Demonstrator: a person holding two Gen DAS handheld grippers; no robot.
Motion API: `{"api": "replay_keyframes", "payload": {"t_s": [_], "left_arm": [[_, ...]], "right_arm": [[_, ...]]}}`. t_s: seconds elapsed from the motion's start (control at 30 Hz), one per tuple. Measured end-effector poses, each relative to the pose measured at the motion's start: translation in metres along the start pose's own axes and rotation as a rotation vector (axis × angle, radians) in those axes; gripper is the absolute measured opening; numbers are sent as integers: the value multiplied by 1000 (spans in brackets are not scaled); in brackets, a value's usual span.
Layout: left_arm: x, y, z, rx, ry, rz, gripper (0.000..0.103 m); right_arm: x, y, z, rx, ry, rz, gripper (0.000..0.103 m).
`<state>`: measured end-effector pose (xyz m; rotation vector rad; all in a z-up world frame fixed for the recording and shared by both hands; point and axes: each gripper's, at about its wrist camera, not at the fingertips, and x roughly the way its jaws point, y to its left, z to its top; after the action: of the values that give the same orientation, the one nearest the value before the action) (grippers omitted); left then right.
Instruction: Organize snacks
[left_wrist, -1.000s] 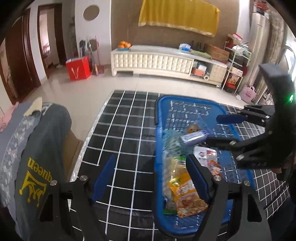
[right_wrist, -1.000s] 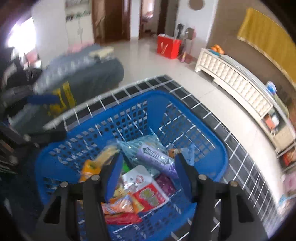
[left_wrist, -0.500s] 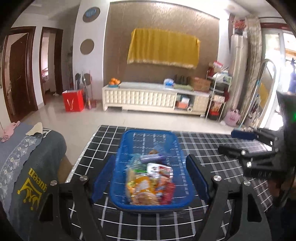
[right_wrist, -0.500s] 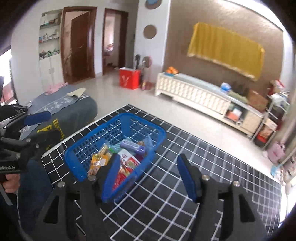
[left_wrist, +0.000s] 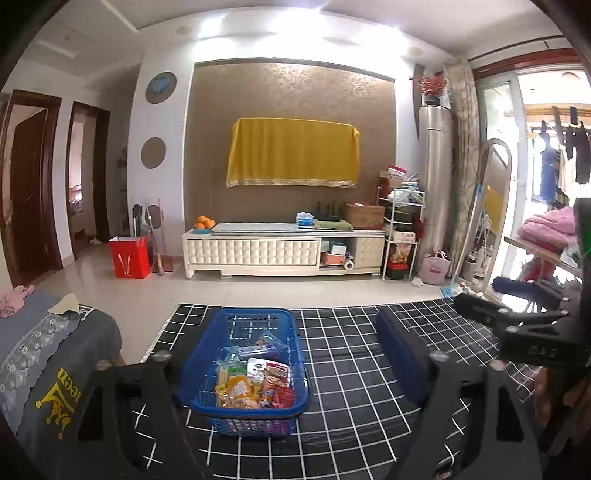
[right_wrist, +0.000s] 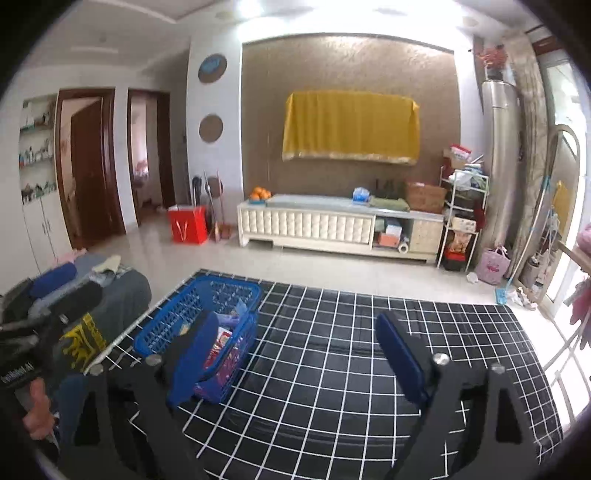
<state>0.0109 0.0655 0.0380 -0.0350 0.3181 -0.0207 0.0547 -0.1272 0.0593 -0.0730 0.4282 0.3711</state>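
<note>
Both tongs wide, empty, raised off tabletop.
Basket (left_wrist: 251, 373) of snacks (left_wrist: 255, 380) lower centre, long axis away; left tongs (left_wrist: 284, 365) nearer than right tongs (right_wrist: 295, 354).

Living room, lit by daylight from the right

A yellow cloth (left_wrist: 292, 151) is hung on the brown wall above a white cabinet (left_wrist: 284, 251); pale floor tiles (left_wrist: 258, 291) are laid, and dark doors (right_wrist: 90, 166) are seen left.

Setting: a home living room. Indicators: a low white media cabinet (left_wrist: 284, 251) against a brown feature wall, with a yellow cloth (left_wrist: 293, 151) draped above it; a bowl of oranges (left_wrist: 205, 223) on the cabinet; wooden interior doors (right_wrist: 90, 166); a tiled floor (left_wrist: 258, 291); clothes drying outside a glazed door (left_wrist: 561, 147).
</note>
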Motion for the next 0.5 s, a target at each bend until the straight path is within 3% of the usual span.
{"api": "replay_keyframes", "payload": {"t_s": [0.07,0.2,0.33,0.5], "left_arm": [[-1,-7,-4,17,8,25,86],[-5,-15,-9,25,9,44,103],[-18,-19,-9,25,9,34,103],[-23,-26,-8,39,13,21,103]], "right_arm": [[-11,-2,-4,1,-21,-13,102],[-23,-3,-16,16,-22,-33,103],[-32,2,-28,-10,-27,-87,103],[-38,1,-33,6,-21,-58,103]]}}
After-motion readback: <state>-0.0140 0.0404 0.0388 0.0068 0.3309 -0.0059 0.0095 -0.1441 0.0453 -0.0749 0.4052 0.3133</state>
